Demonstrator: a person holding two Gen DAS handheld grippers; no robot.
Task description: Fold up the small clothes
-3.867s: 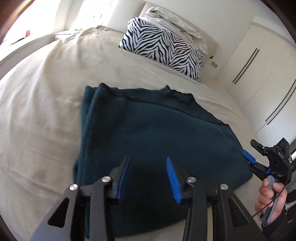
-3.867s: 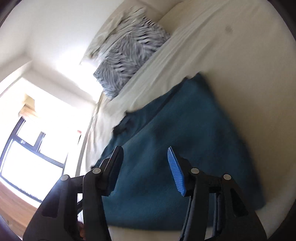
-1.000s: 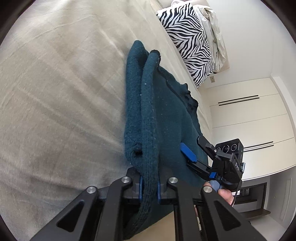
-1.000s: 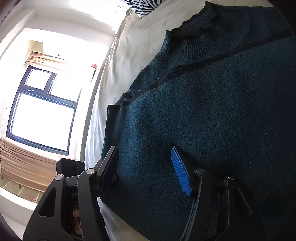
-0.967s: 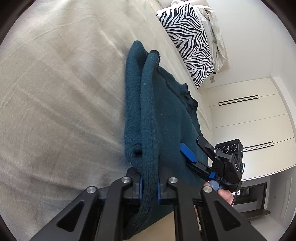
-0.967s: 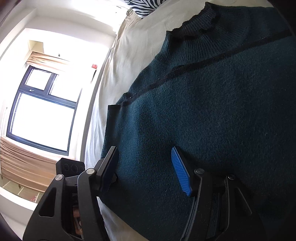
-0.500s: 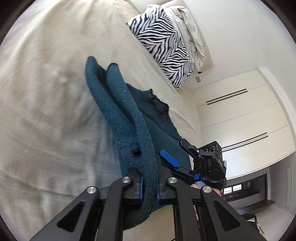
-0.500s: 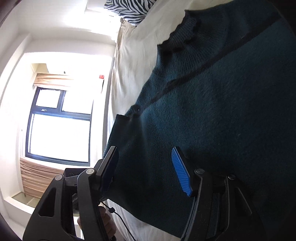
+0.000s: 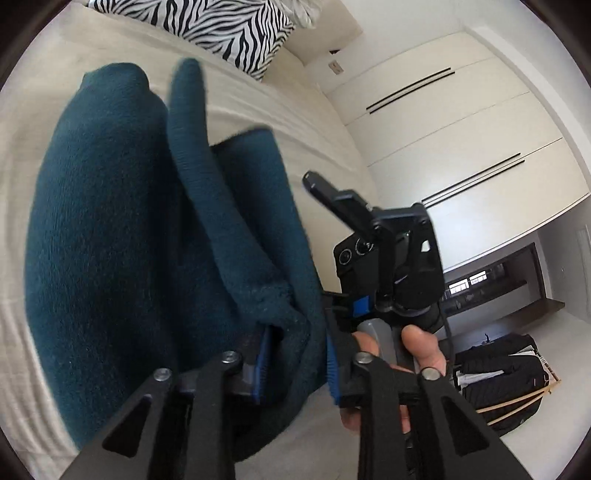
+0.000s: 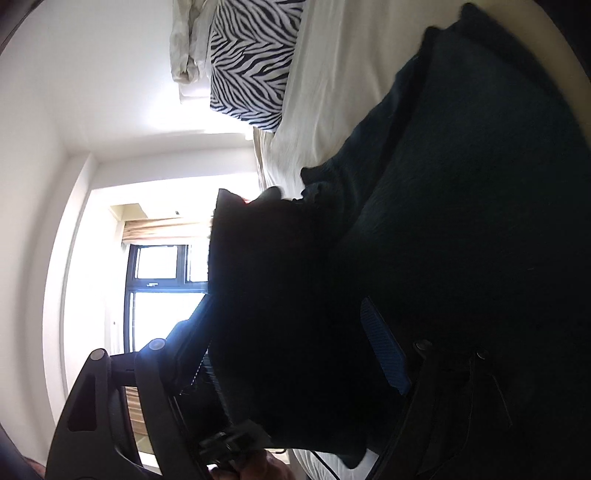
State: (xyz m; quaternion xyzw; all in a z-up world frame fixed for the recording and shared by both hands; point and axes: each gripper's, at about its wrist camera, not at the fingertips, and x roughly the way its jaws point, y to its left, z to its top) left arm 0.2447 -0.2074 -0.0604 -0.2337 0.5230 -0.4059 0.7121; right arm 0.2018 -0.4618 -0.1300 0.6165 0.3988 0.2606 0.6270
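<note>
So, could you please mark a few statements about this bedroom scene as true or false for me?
1. The sweater is dark teal. True.
2. The pillow has leopard spots. False: it has black and white zebra stripes.
3. The wardrobe doors are white with dark bar handles. True.
4. The sweater hangs on a hanger. False: it lies bunched in folds on the bed.
5. The window is dark, as at night. False: bright daylight comes through it.
</note>
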